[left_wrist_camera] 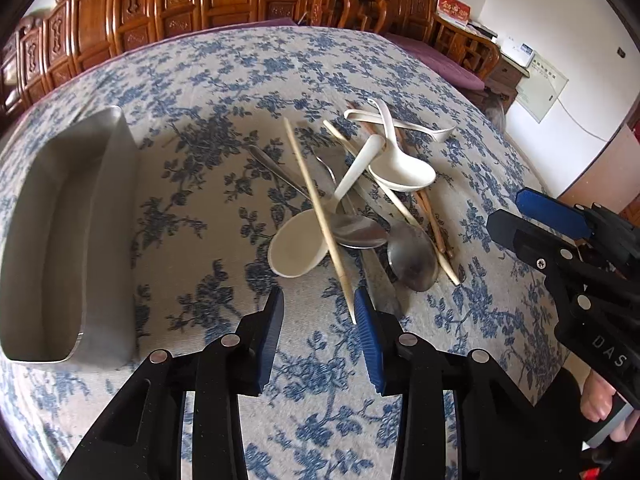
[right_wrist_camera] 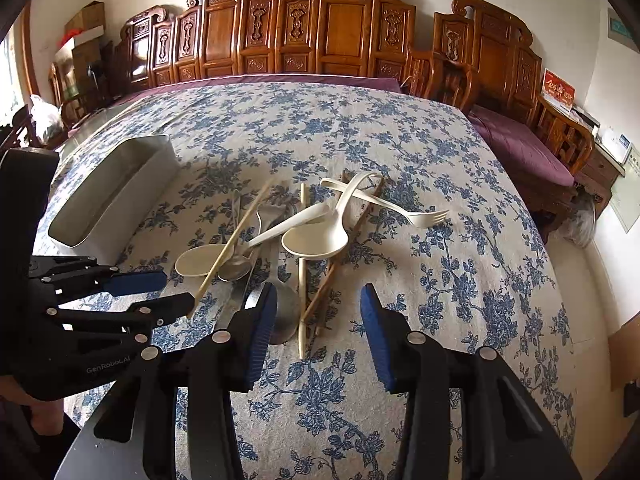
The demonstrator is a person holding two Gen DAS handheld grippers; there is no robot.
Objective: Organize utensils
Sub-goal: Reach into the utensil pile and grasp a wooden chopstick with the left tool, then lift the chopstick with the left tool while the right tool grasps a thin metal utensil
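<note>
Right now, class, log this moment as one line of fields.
left gripper: open, empty | right gripper: open, empty | utensils: piled on cloth | tin: empty | stage: nothing sorted yet

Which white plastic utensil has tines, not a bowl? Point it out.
The white fork, lying at the far right edge of the pile with its tines pointing right. The other two white pieces are spoons with rounded bowls.

Soft daylight, sharp, fisheye-warped edges
</note>
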